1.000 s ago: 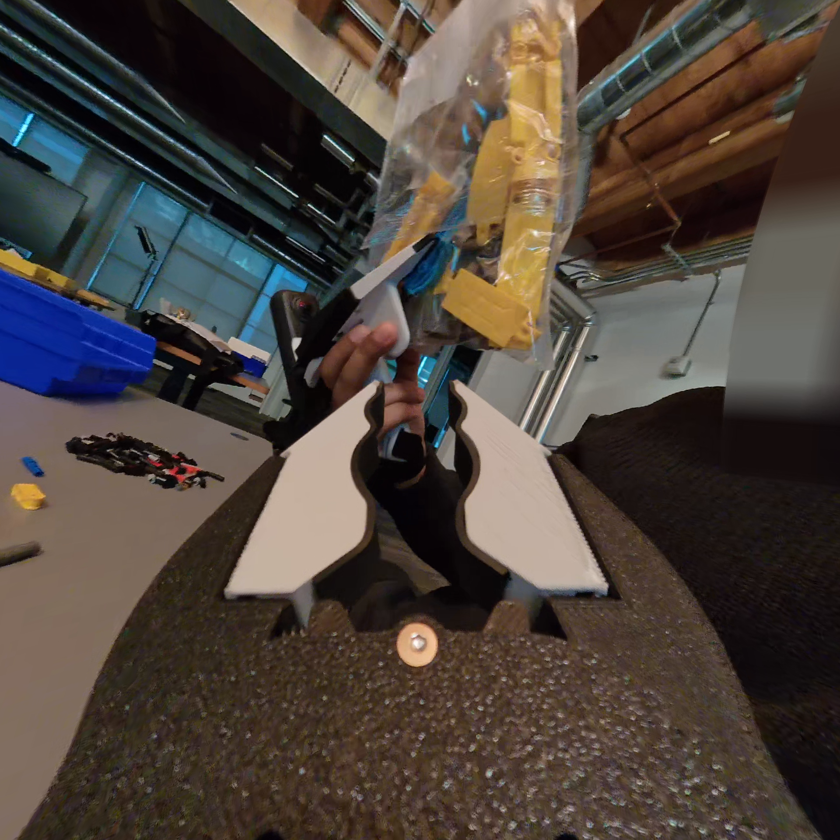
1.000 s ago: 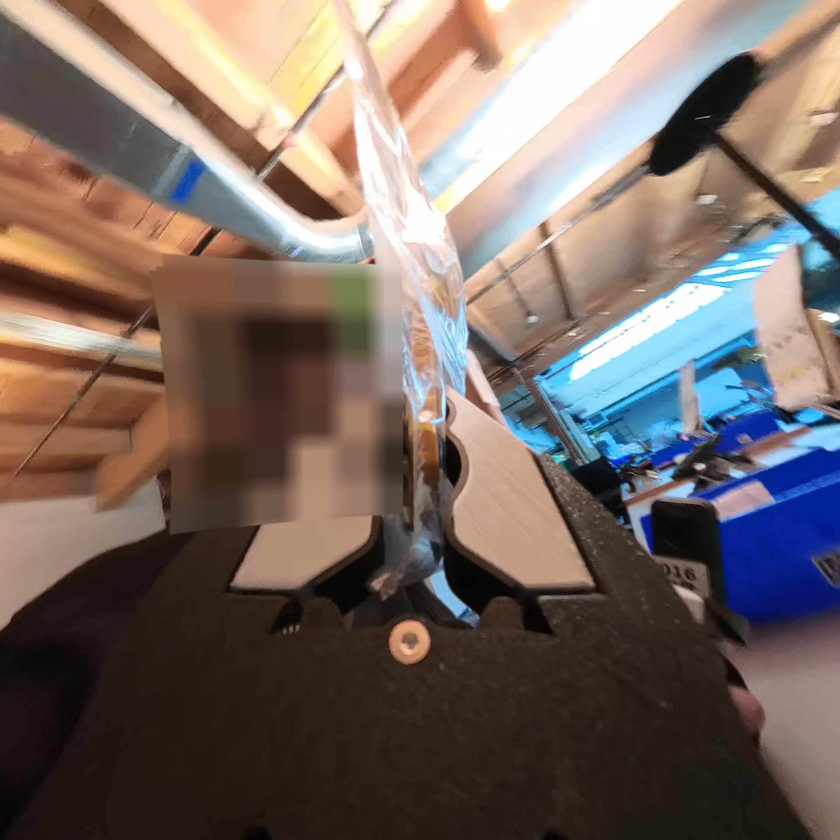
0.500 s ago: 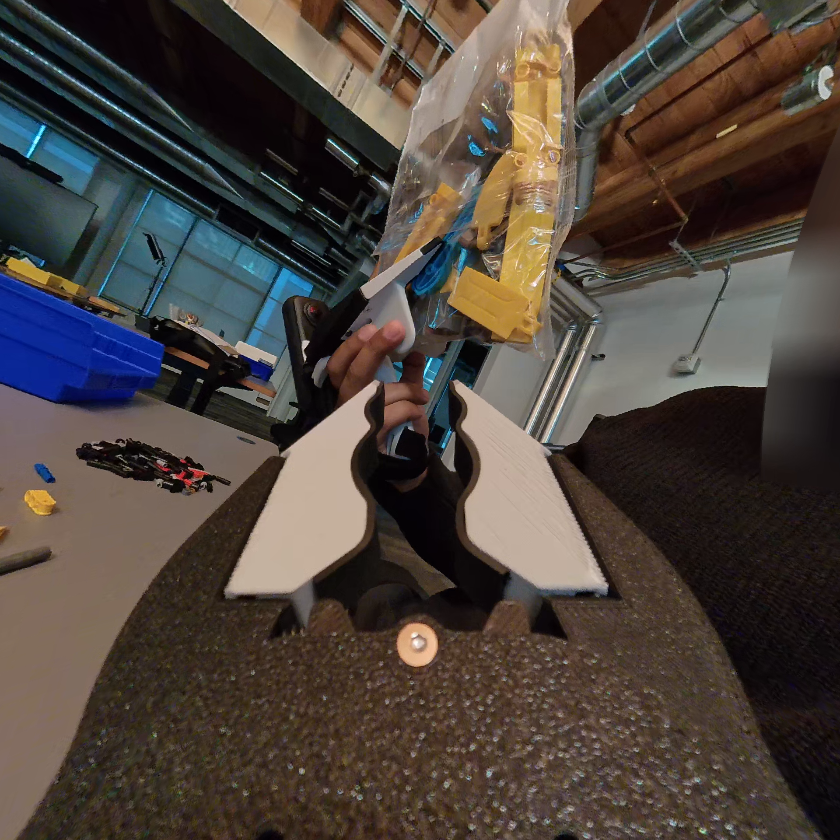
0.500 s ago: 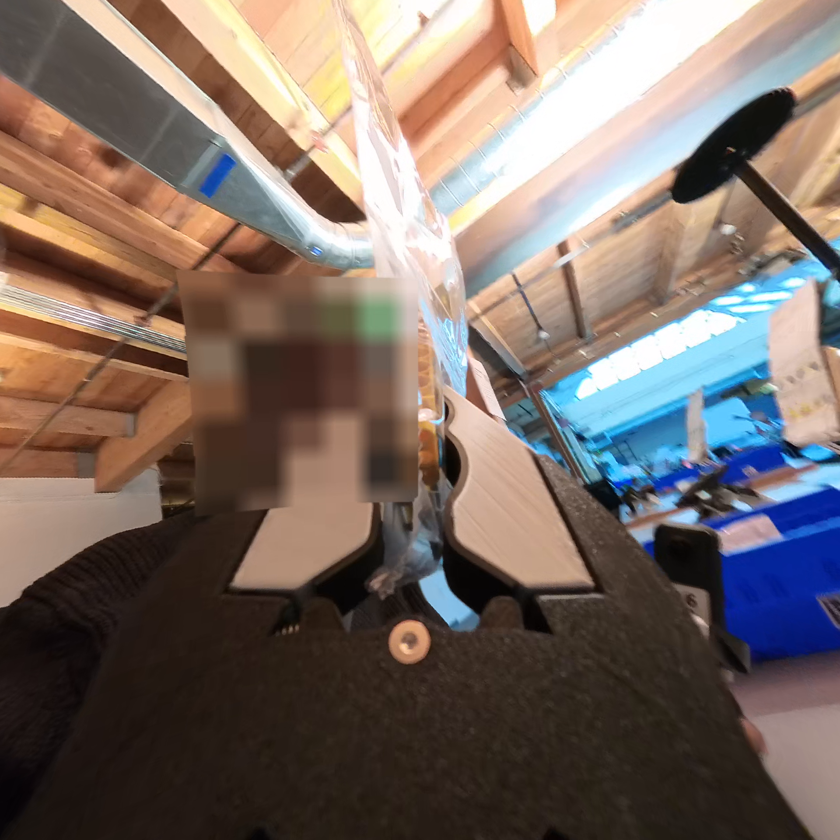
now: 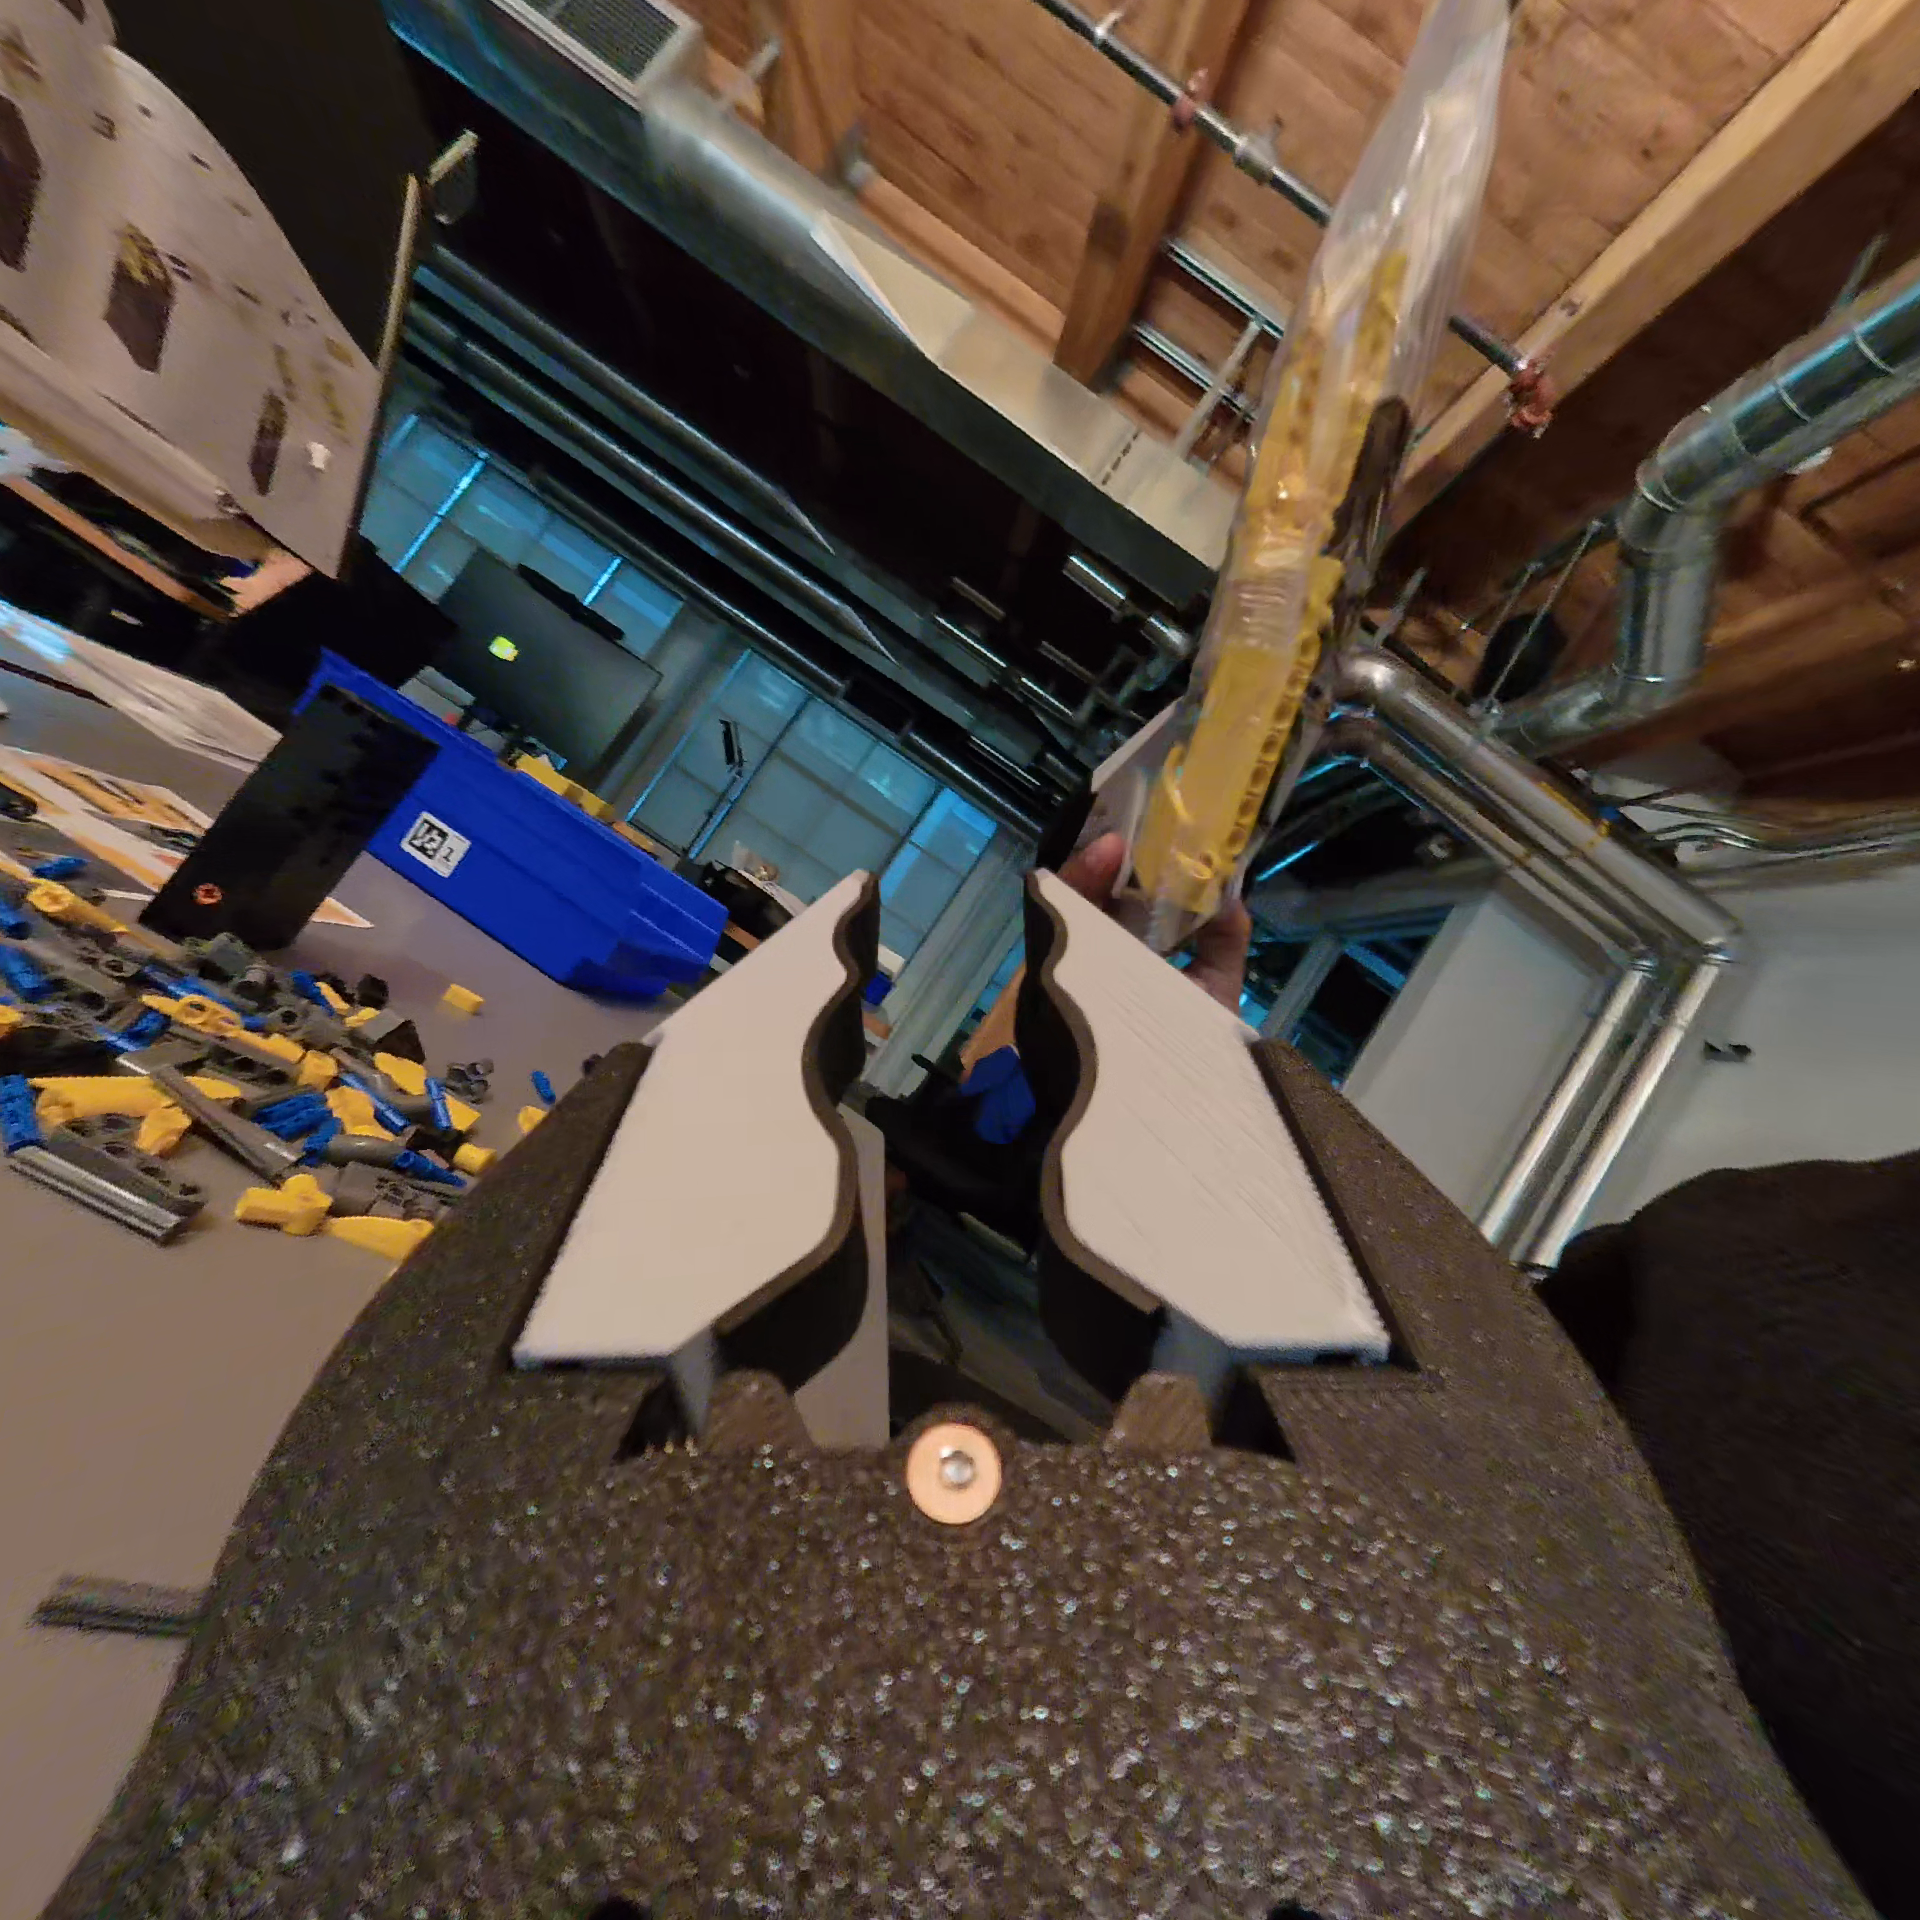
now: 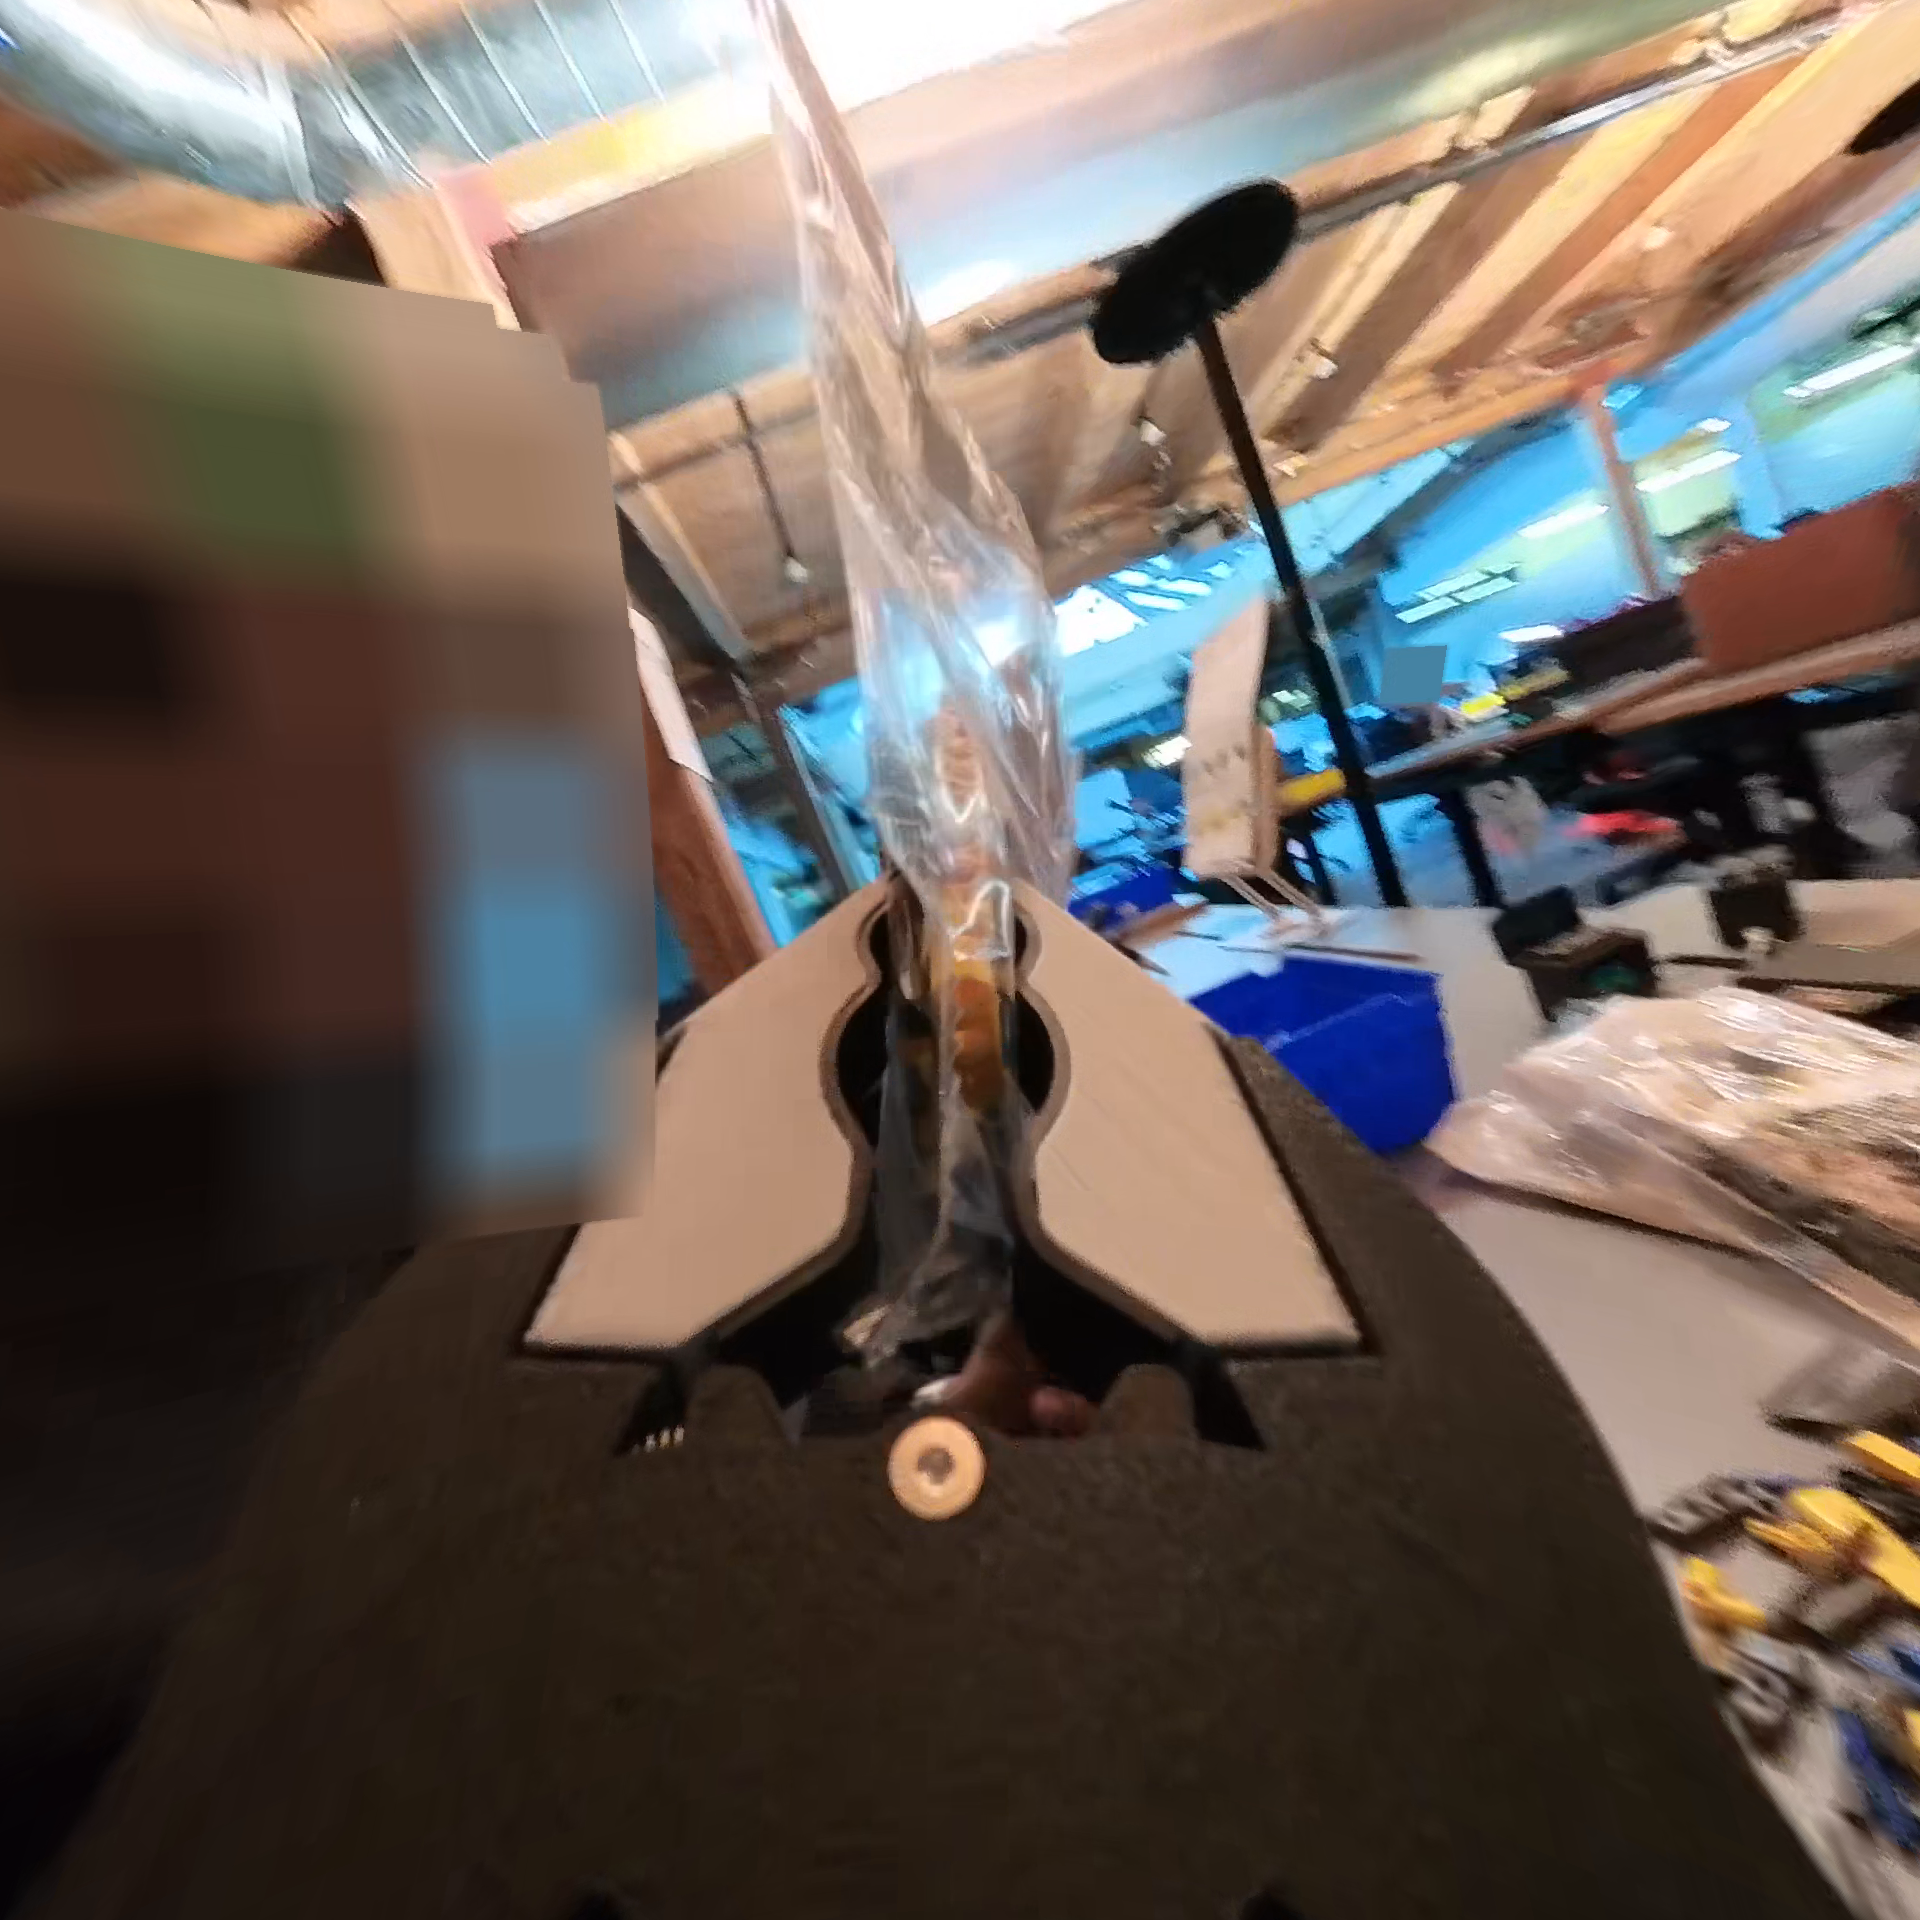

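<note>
A: The right gripper [image 6: 951,914] has its 2 fingers pinched on the lower part of a clear plastic bag [image 6: 925,582], which stands up from the tips. Yellow pieces show through the film just where the pads meet. The bag's crumpled bottom end pokes out behind the pinch, so the grip looks set low, perhaps so that the mouth end stays free above.

B: And the left gripper [image 5: 948,899]?

A: Spread, with nothing between the fingers. It points past the table [image 5: 156,1382] toward the bag, which the left wrist view shows up and to the right [image 5: 1288,582], edge-on, with long yellow parts inside. The 2 are apart, not touching.

B: What lies around?

A: On the table, left of the empty gripper, a scatter of loose bricks [image 5: 187,1091] in yellow, blue and grey. Behind them a black block [image 5: 291,821] stands upright, with a blue bin [image 5: 561,883] just beyond. The right wrist view shows another blue bin [image 6: 1340,1039], a crinkled packet [image 6: 1683,1122] on the table at right, and a black stand [image 6: 1299,582] rising behind.

B: Anything in the way?

A: Between the open fingers and the bag, only air is visible. A dark knit sleeve [image 5: 1745,1455] crowds the right edge. The right view is motion-blurred, so small details there cannot be made out.
</note>
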{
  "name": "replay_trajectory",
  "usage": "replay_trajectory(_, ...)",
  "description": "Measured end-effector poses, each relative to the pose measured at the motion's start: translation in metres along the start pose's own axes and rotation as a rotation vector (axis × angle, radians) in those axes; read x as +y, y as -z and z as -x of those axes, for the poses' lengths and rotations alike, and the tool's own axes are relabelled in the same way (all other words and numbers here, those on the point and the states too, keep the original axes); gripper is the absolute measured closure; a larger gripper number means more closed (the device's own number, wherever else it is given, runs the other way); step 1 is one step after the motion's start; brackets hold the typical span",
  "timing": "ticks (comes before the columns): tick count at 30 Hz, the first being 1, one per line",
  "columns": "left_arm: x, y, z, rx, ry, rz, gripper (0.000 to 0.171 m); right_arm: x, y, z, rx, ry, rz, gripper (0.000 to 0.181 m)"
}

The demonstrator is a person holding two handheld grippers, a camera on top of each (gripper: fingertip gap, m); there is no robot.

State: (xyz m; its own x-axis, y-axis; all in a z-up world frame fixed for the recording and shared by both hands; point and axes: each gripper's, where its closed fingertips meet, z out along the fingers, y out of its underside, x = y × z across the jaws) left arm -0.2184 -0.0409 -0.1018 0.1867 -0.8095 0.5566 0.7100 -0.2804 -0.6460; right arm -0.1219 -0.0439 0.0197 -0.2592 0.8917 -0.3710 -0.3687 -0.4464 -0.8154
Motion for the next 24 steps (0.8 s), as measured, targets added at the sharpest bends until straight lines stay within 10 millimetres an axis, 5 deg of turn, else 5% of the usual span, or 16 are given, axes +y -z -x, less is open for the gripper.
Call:
replay_trajectory(1,0.0,0.0,0.001,-0.005,-0.006,-0.001,0.145,0.001,-0.006,-0.003,0.037,0.025,0.034,0.166)
replay_trajectory(12,0.006,-0.006,-0.01,-0.044,-0.172,0.022,0.145,0.03,-0.138,-0.009,-0.093,0.078,0.303,0.166)
replay_trajectory(20,-0.007,-0.001,-0.022,-0.059,-0.336,0.005,0.145,0.084,-0.238,-0.067,-0.315,-0.142,0.507,0.166)
replay_trajectory(24,-0.021,0.008,-0.017,-0.102,-0.385,-0.037,0.146,0.118,-0.291,-0.09,-0.4,-0.075,0.679,0.166)
